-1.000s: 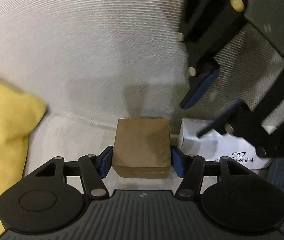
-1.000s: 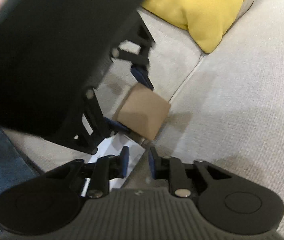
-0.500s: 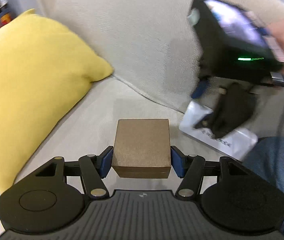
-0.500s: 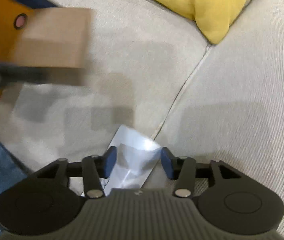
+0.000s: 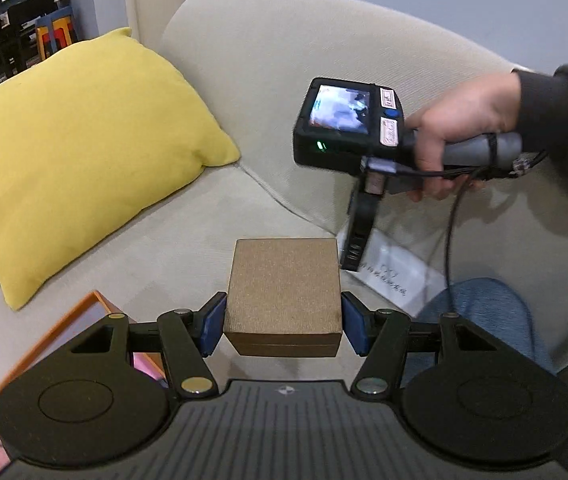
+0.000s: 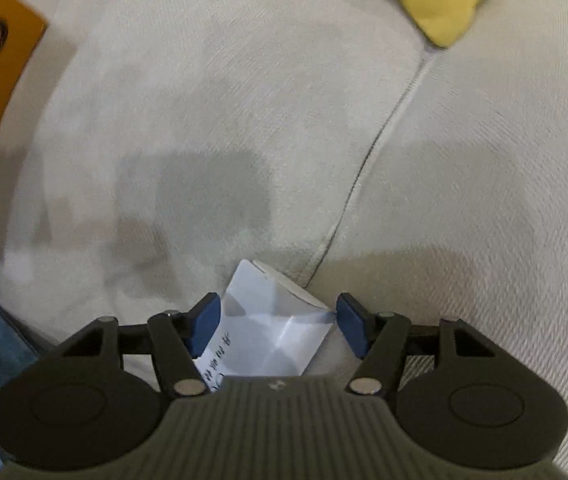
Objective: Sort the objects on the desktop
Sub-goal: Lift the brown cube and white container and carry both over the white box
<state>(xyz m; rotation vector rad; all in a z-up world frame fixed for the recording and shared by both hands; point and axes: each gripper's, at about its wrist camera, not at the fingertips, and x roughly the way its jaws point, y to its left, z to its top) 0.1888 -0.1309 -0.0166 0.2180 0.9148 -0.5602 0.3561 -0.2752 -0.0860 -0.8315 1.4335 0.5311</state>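
Two grippers over a beige sofa [image 5: 212, 216]. Left gripper [image 5: 282, 322] clamped on a brown box [image 5: 284, 296], held above the seat, yellow cushion [image 5: 80, 148] far left. Right gripper [image 6: 276, 326] pointing down, jaws opening around a white paper packet [image 6: 272, 336] lying by the seat seam, pads not pressing it.

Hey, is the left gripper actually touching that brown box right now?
Touching. In the left wrist view, both blue pads of the left gripper press flat against the sides of the brown box, holding it off the sofa.
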